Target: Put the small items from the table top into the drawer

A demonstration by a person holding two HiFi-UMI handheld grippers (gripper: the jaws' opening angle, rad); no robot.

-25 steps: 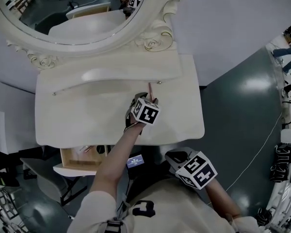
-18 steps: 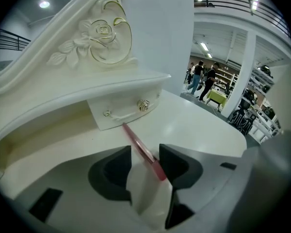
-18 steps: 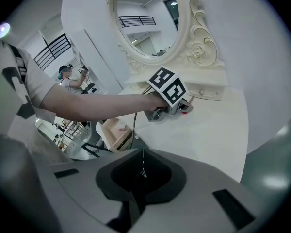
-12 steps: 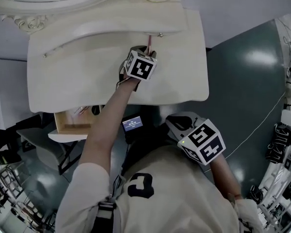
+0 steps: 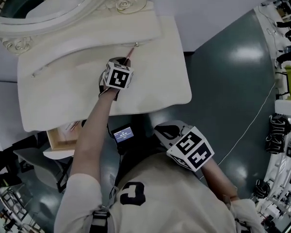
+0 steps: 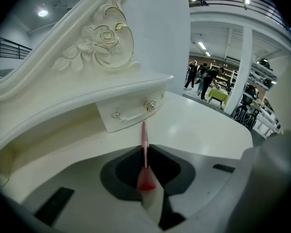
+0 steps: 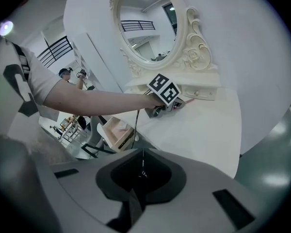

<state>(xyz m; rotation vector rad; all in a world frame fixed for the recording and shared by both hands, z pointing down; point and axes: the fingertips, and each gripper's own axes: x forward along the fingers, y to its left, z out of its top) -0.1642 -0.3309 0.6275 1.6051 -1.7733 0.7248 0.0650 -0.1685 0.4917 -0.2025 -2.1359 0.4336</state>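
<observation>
A cream table (image 5: 155,81) stands against a pale wall under an ornate mirror (image 5: 121,4), with dark glossy floor to one side. From the head view, my left arm is stretched right across the table, and the left tongs (image 5: 123,63) slope down just in front of the small drawer front at the back. A thin pink stick (image 5: 131,53) pokes out of them, its tip almost at that drawer front's knob. The open drawer (image 5: 63,132), where I judge it must go, hangs on the opposite, near side of the table, well away from the small drawer front. The right tongs (image 5: 163,129) sit tucked back by my body, also far from it.

In the left gripper view, the jaws have just been closing and now pinch the stick's red lower end; its pink shaft rises toward the small drawer front (image 6: 131,113). I'd call that the pick made, with lift and carry to come.

In the right gripper view, the jaws meet with nothing between them, aimed downward toward the table's near edge and idle.
</observation>
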